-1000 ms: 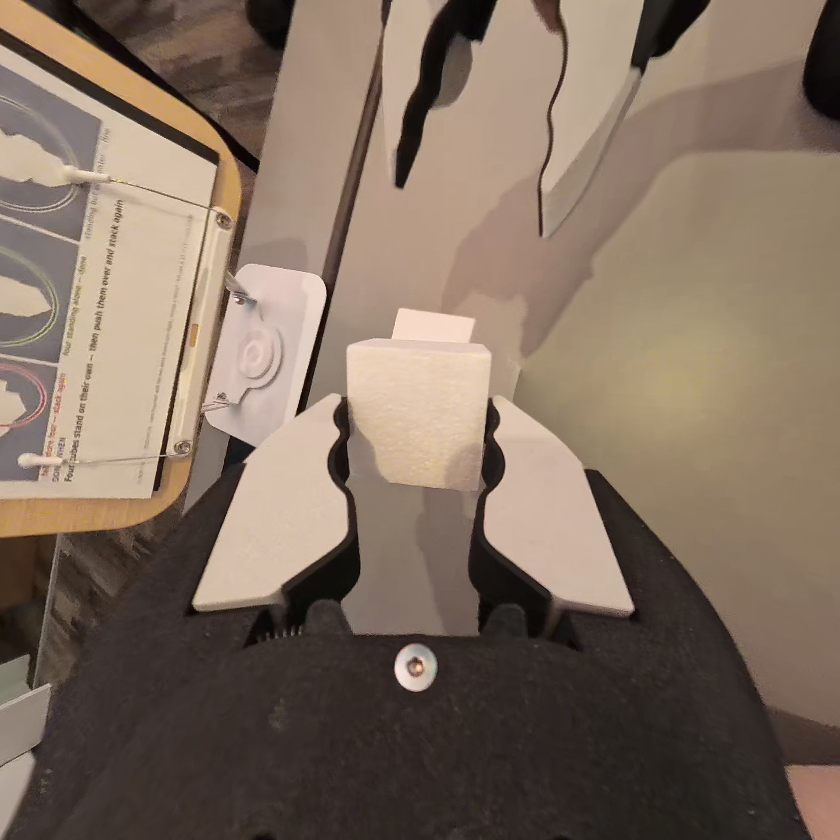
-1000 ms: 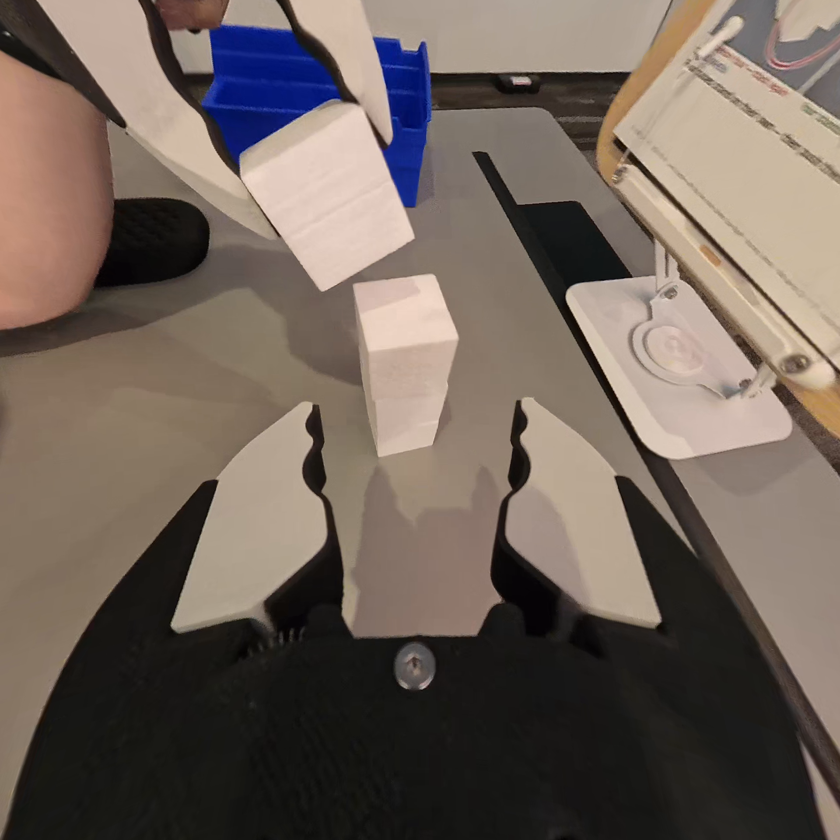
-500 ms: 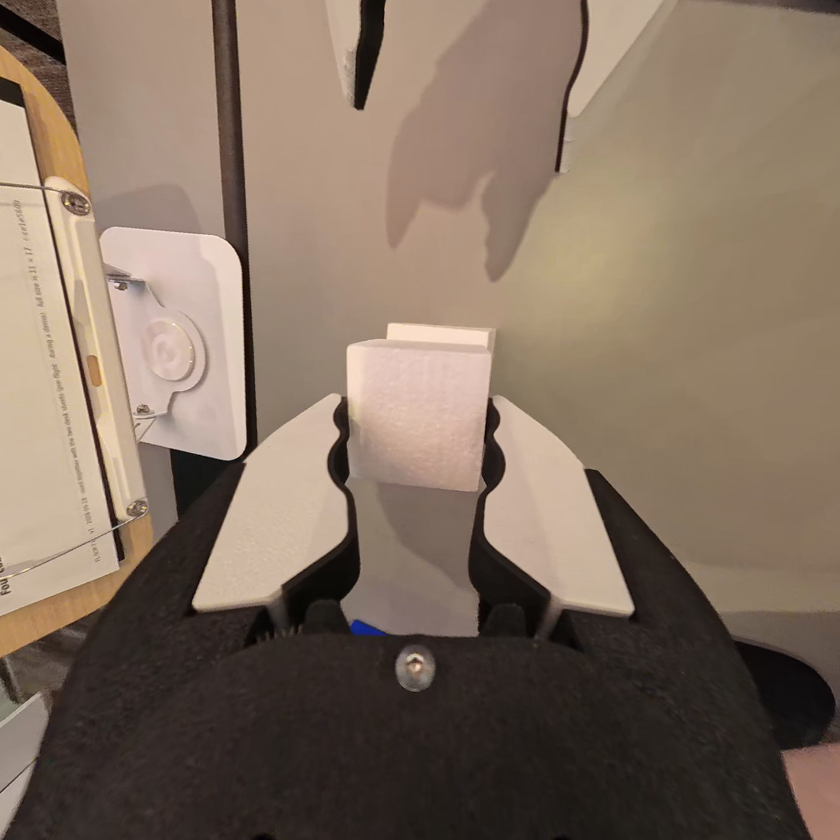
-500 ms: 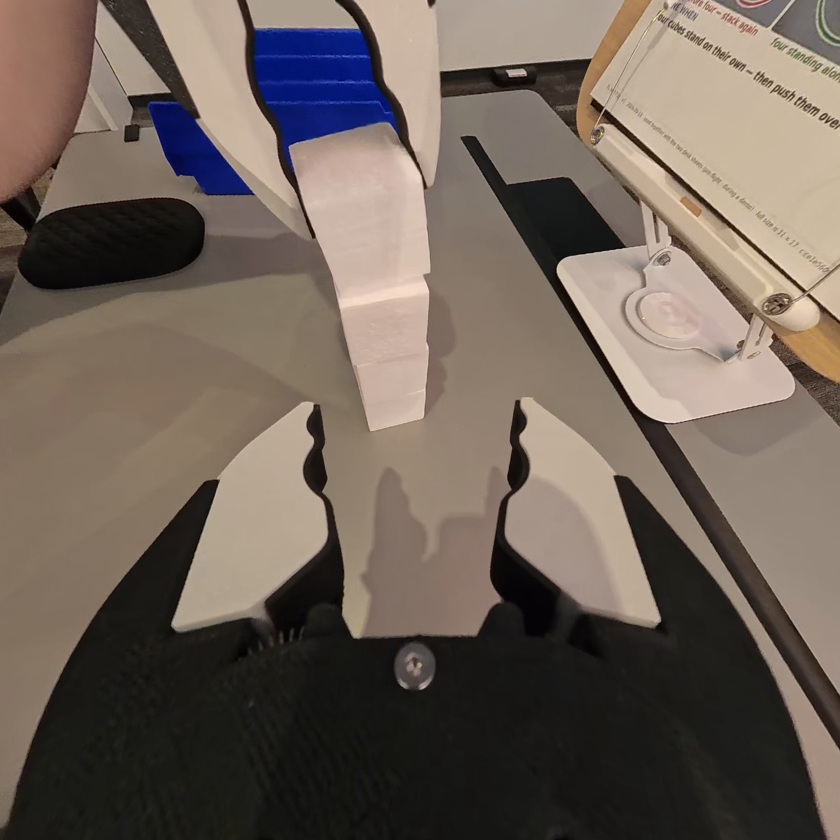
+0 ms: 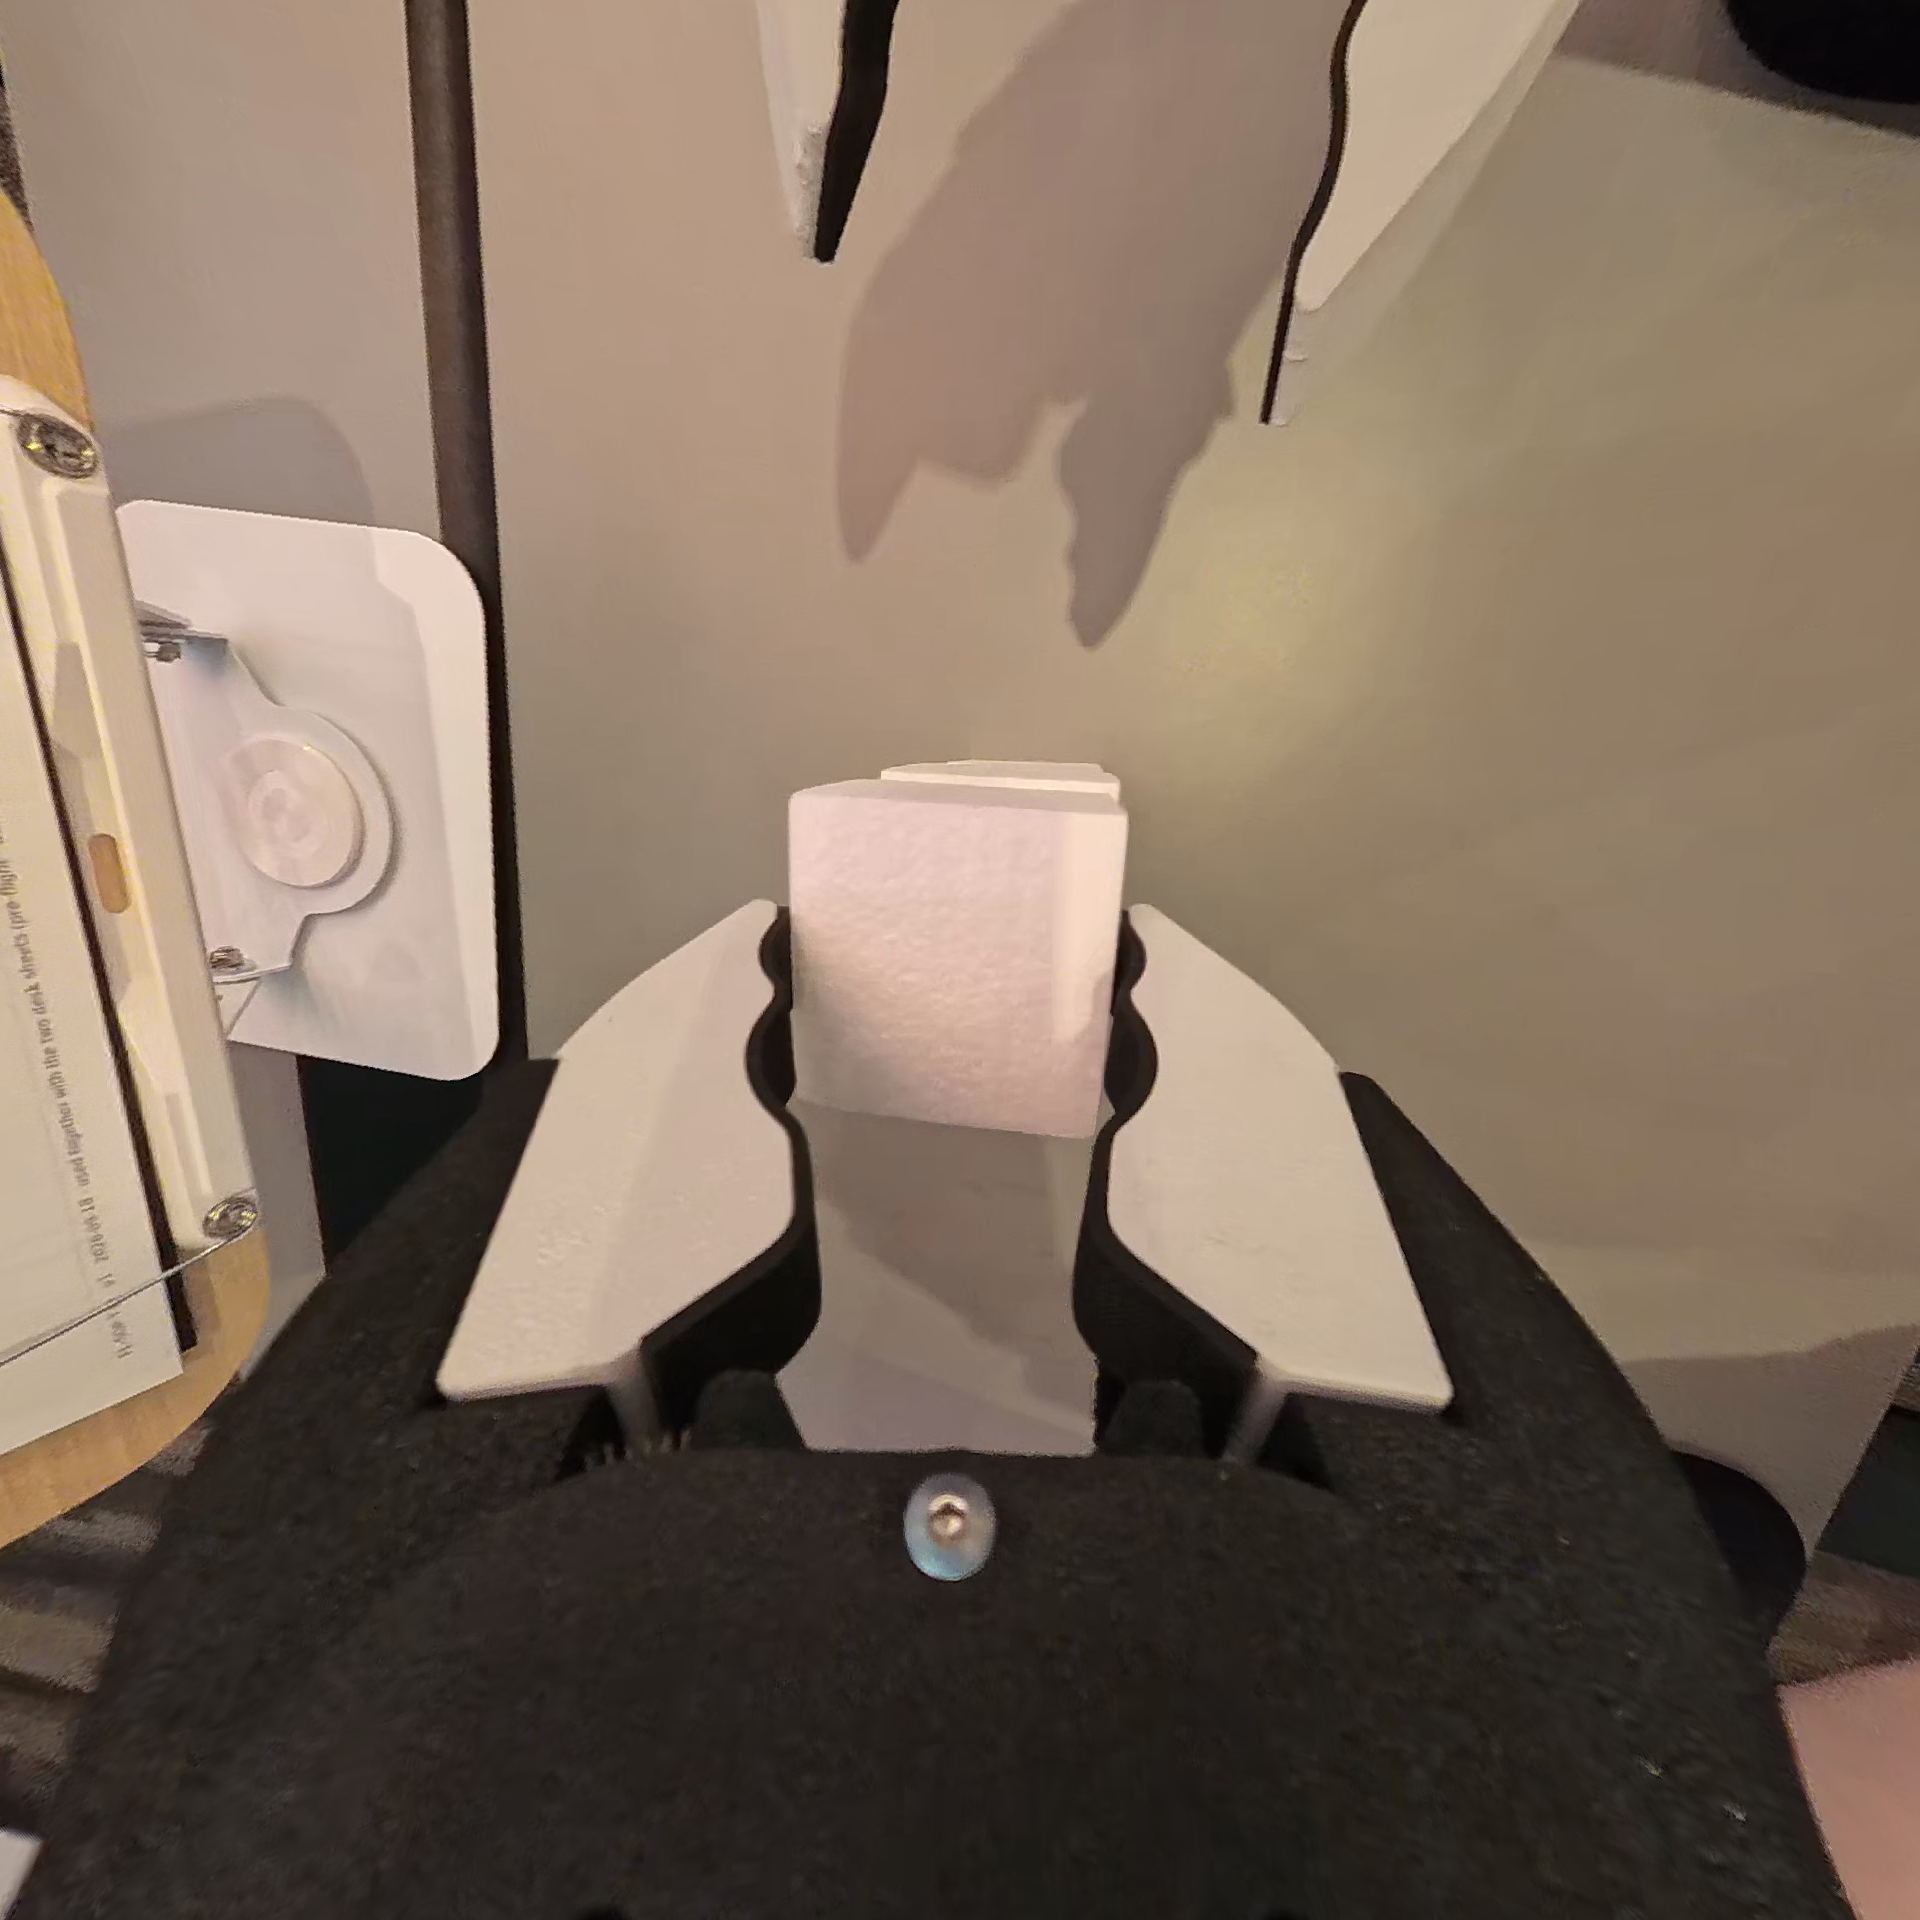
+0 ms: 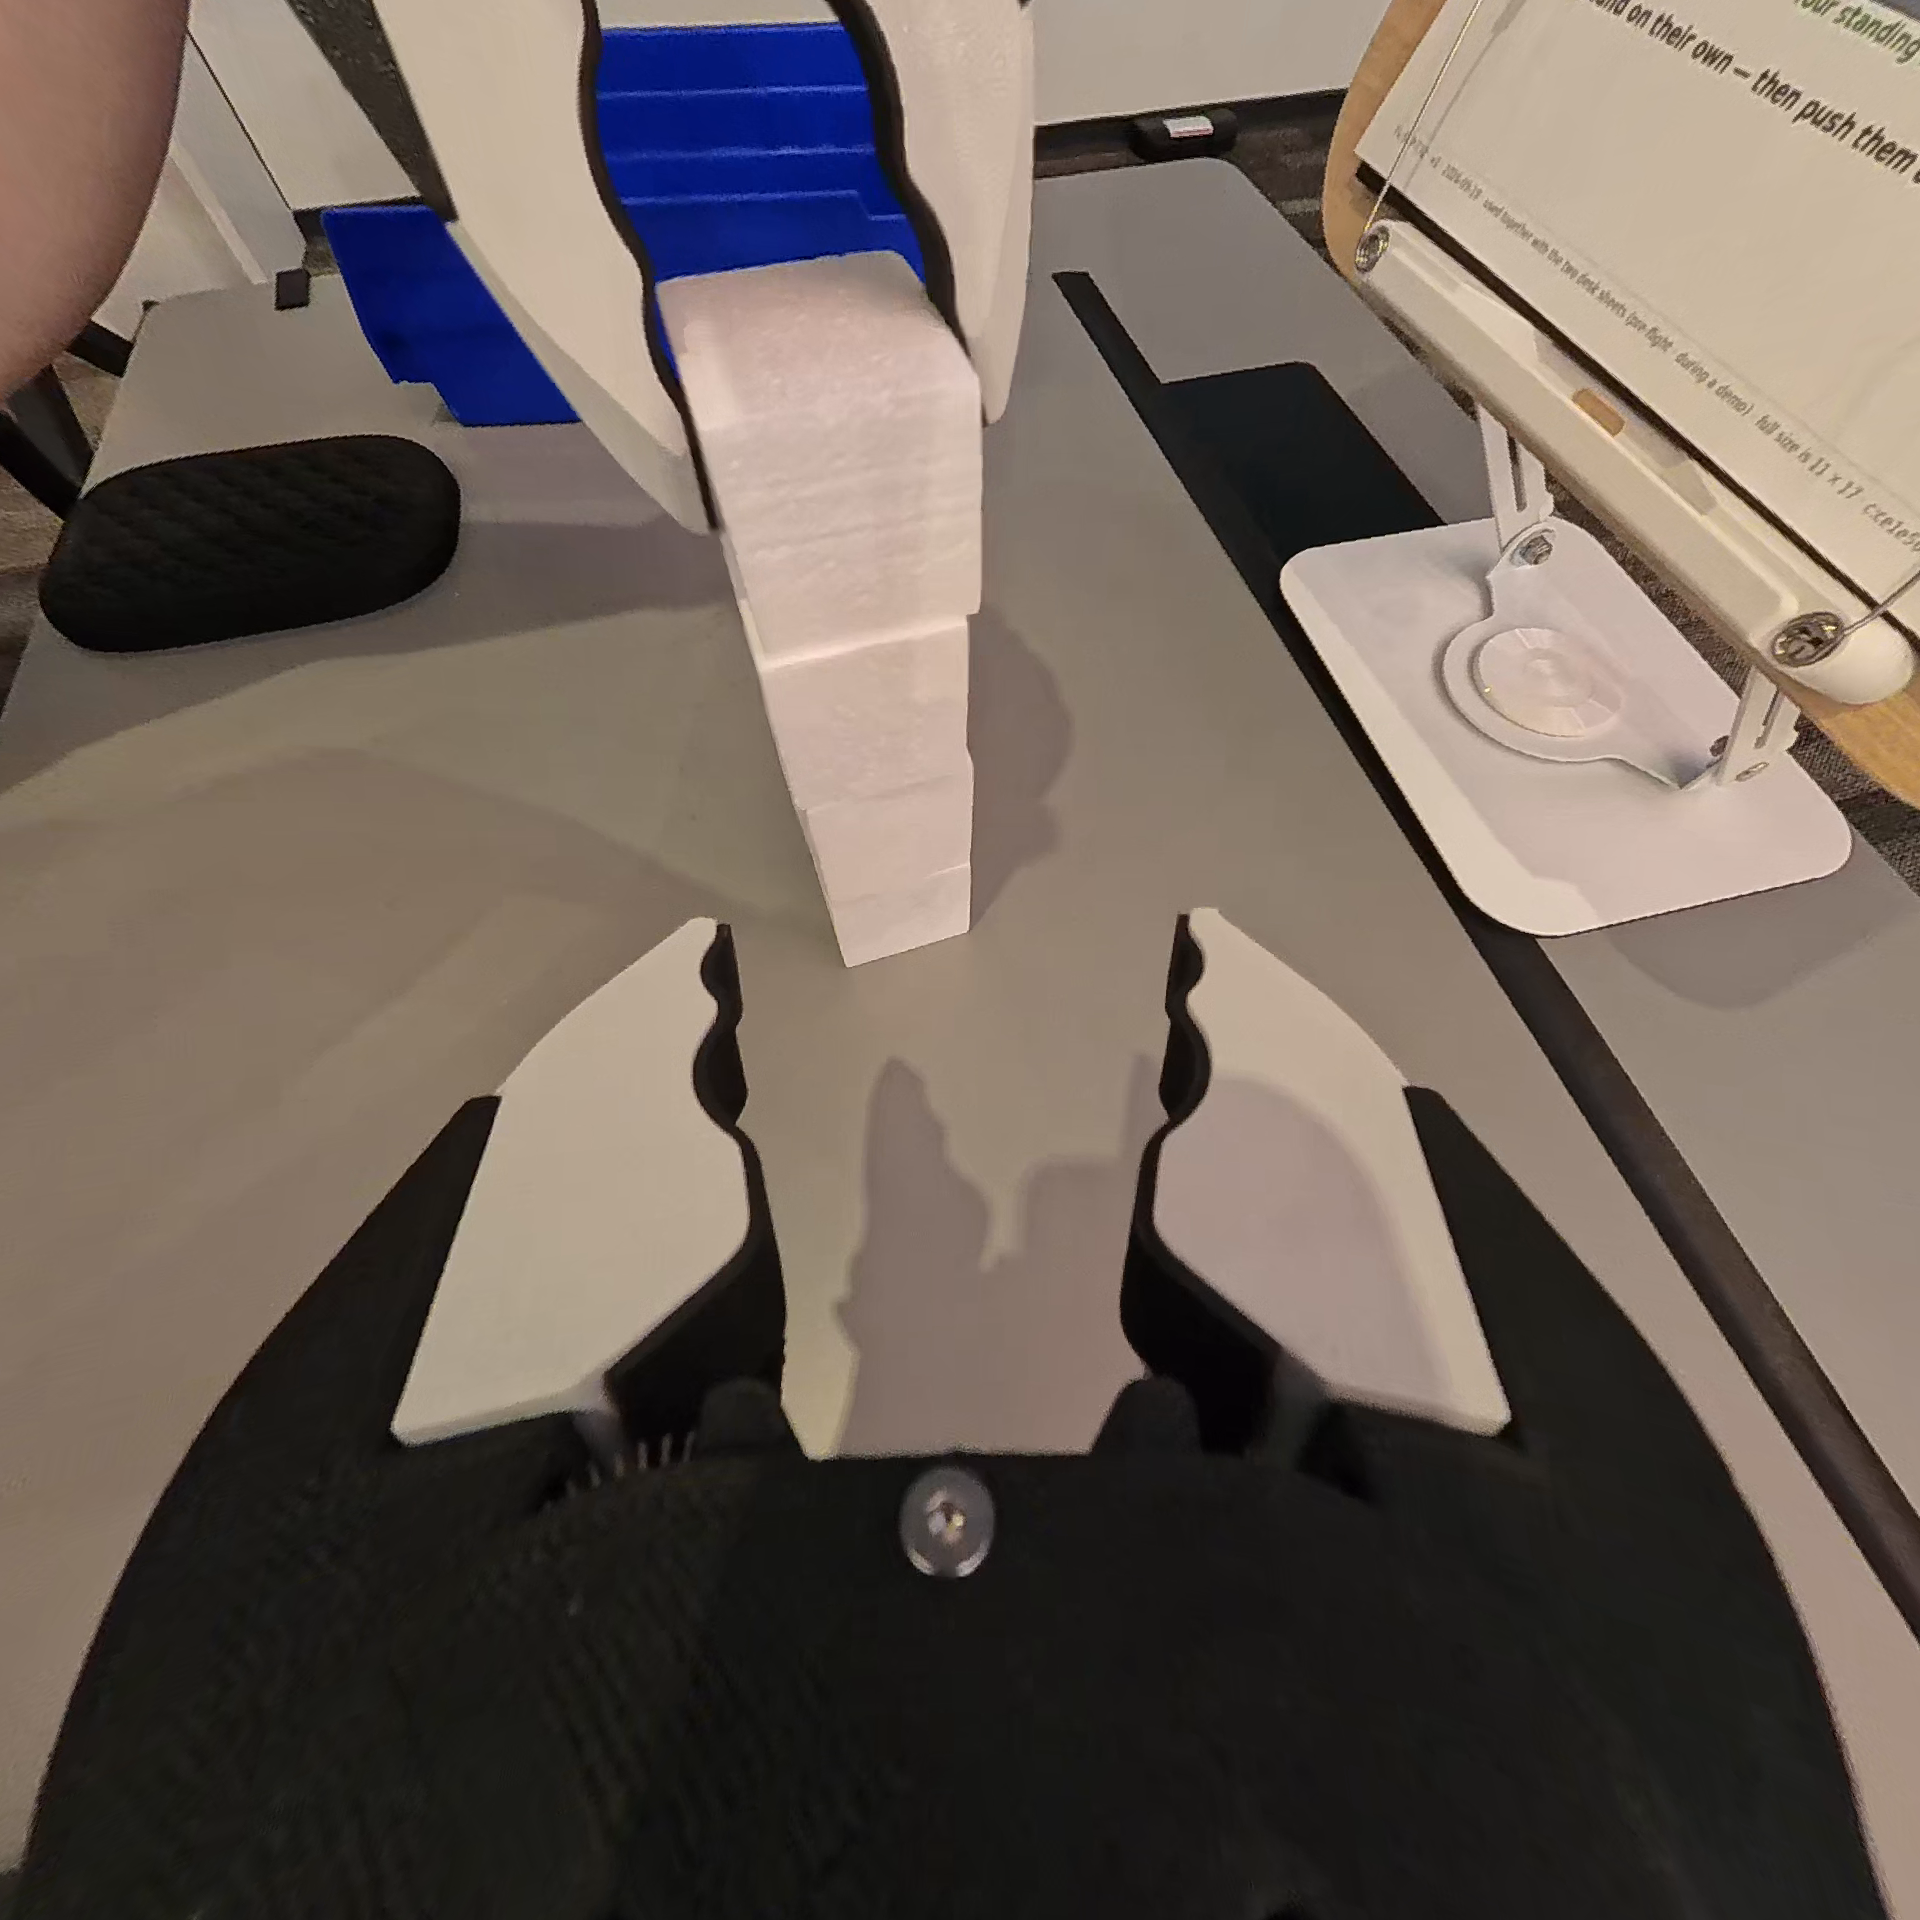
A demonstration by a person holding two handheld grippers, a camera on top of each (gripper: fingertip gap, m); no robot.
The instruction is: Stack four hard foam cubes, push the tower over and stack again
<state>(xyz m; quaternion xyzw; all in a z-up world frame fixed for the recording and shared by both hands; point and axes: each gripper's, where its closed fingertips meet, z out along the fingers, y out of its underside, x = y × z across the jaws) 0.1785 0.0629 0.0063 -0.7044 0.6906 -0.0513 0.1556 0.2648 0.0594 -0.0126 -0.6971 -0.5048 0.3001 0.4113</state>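
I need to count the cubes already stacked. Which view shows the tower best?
The right wrist view: the tower stands side-on, its seams visible, top cube in the left gripper. The left wrist view shows only that cube's face and slivers beneath.

An office-like demo room: a plain grey counter (image 6: 312, 883) carries a blue plastic bin (image 6: 727, 156), a black wrist pad (image 6: 249, 540) and a printed sheet on a white stand (image 6: 1558, 748), with carpet beyond.
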